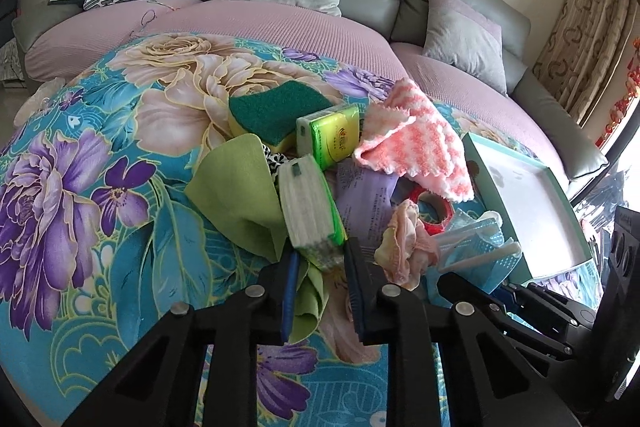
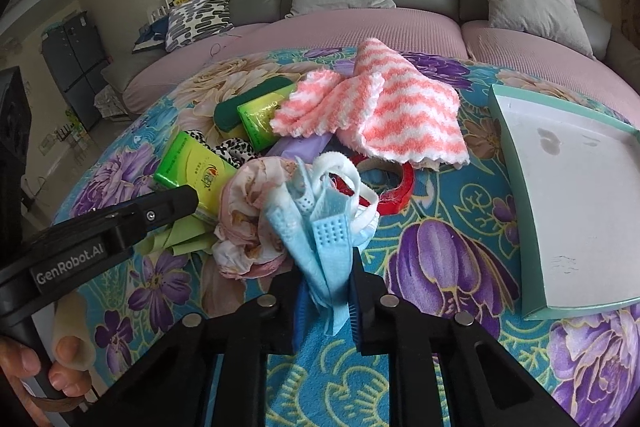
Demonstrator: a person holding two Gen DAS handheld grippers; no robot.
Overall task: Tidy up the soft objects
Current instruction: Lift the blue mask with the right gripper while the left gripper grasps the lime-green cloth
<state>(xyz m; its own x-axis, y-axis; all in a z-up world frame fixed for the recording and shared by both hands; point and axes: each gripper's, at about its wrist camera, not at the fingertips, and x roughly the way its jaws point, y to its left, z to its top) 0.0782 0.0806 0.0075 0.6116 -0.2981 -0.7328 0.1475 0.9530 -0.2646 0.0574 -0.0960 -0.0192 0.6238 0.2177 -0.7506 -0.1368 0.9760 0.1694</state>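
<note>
My left gripper [image 1: 323,259] is shut on the near end of a green-and-white tissue pack [image 1: 310,211], which lies over a green cloth [image 1: 236,195]. In the right wrist view one left finger [image 2: 168,205] shows beside that same pack [image 2: 196,167]. My right gripper [image 2: 326,281] is shut on a crumpled blue face mask [image 2: 320,239] with white ear loops. A pink floral cloth [image 2: 248,215] touches the mask on its left. A pink-and-white striped towel [image 2: 392,107] lies further back.
A teal tray [image 2: 516,187] with a white floor sits at the right on the floral table cover. A red tape roll [image 2: 396,191], a second tissue pack [image 2: 260,115], a green-yellow sponge [image 2: 236,107] and a leopard-print scrunchie [image 2: 236,151] lie in the pile. A grey sofa with cushions stands behind.
</note>
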